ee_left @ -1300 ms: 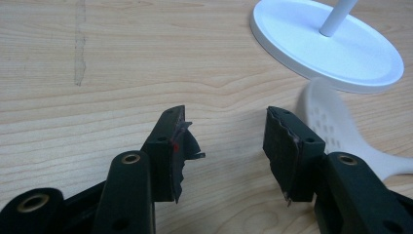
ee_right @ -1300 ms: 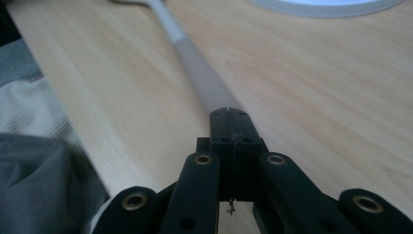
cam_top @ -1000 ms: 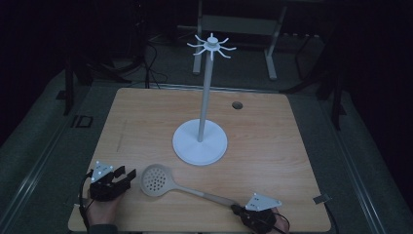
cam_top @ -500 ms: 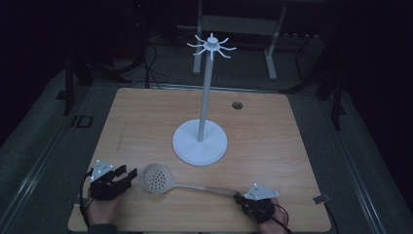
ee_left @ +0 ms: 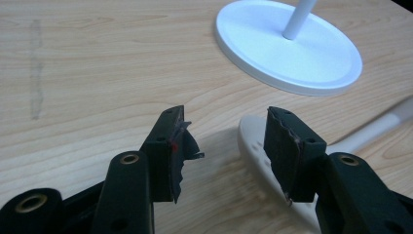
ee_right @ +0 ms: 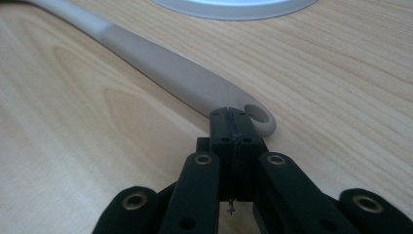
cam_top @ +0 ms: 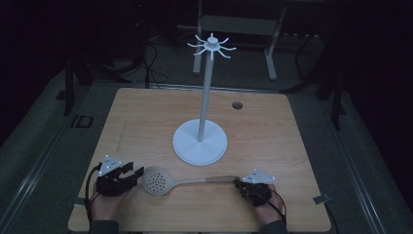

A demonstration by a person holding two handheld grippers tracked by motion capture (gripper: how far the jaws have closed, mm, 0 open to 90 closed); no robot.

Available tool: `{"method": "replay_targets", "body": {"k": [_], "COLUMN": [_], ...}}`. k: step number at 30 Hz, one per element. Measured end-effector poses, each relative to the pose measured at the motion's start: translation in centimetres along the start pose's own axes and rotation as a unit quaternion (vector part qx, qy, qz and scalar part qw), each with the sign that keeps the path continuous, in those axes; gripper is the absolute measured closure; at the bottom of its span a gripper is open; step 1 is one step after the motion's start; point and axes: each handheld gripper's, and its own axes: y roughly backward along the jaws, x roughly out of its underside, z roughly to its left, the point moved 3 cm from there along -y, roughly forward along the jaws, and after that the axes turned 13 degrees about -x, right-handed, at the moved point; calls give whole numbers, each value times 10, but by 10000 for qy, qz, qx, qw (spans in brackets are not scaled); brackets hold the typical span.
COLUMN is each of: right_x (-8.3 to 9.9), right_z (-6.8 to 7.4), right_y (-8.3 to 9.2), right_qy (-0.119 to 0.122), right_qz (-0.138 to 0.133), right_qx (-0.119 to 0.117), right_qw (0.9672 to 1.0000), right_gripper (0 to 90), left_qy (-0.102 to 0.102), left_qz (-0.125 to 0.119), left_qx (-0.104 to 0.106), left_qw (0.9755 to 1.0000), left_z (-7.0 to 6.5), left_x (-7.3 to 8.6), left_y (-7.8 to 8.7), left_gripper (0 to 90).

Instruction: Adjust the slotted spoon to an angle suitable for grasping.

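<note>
**Closed claw nudging the skimmer's handle toward the open claw**

A dim room is surrounding a wooden table [cam_top: 146,117]. From above, the white hook stand [cam_top: 200,141] is standing beyond both claws; the slotted skimmer [cam_top: 158,180] is lying between them, bowl just beside the left gripper [cam_top: 132,174], handle end touching the right gripper [cam_top: 237,183].

Left gripper view: jaws are gaping wide, the bowl just ahead of the right-hand jaw.

Right gripper view: jaws are pressed together, empty, tips against the handle's hanging hole [ee_right: 256,113].

Judging so, positioning is underway; next calls for opening and gripping the handle.
</note>
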Motion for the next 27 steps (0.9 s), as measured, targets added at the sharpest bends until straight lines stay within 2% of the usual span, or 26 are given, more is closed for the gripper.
{"method": "replay_targets", "body": {"k": [5, 7, 12, 18, 27], "right_x": [-4, -5, -7, -10, -6], "right_z": [-4, -5, -2, -4, -25], "right_y": [-5, -7, -3, 16, 53], "right_qy": [-49, -129, -64, -116, -437], "right_qz": [-125, -163, -287, -582, -1043], "right_qx": [133, 121, 60, 82, 337], "right_qw": [9998, 9997, 9995, 9982, 9930], "right_gripper": [900, 900, 900, 900, 897], "left_qy": [-165, -235, -471, -608, -833], "left_qz": [20, 42, 127, 9, -99], "left_qx": [102, 172, 287, 354, 480], "left_qw": [9998, 9996, 9984, 9975, 9953], "left_z": [-7, -11, -19, -26, -41], "left_x": [-13, -18, -32, -48, -64], "left_y": [-1, -2, -4, -3, -5], "left_gripper": [498, 494, 480, 479, 479]}}
